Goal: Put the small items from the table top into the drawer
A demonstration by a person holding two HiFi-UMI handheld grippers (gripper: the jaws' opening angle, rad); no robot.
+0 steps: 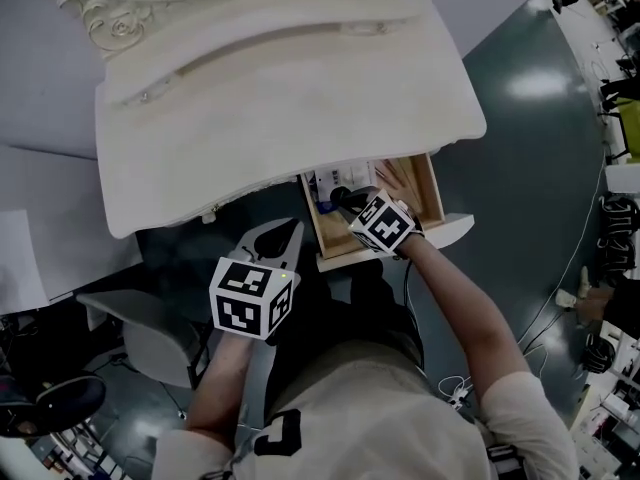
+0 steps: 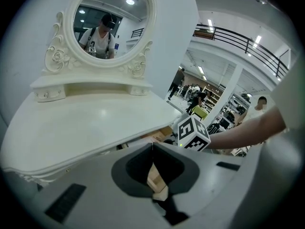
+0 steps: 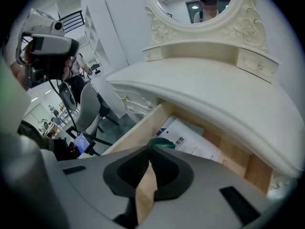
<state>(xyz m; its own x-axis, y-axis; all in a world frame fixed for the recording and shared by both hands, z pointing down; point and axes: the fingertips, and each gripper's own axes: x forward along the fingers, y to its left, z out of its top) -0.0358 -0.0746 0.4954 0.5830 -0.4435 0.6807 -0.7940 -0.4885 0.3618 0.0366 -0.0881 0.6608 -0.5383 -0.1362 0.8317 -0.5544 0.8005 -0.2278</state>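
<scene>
The person's pale shirt (image 1: 380,418) fills the foreground at 6 o'clock, with both arms reaching out toward a white counter (image 1: 300,88) whose top lies bare. At 7 o'clock of the open wooden drawer (image 1: 318,223), the left tongs (image 1: 286,232) hang in the air short of the counter's edge, their two sides pressed together with nothing between them. The right tongs (image 3: 149,150) point steeply down inside the drawer, closed on a small green item (image 3: 161,144) pinched at their very tips. Just beyond it, toward 1 o'clock in the right gripper view, a white printed booklet (image 3: 190,140) lies flat on the drawer's floor. An oval mirror (image 2: 112,23) in a carved frame stands at the counter's far side, at 12 o'clock.
</scene>
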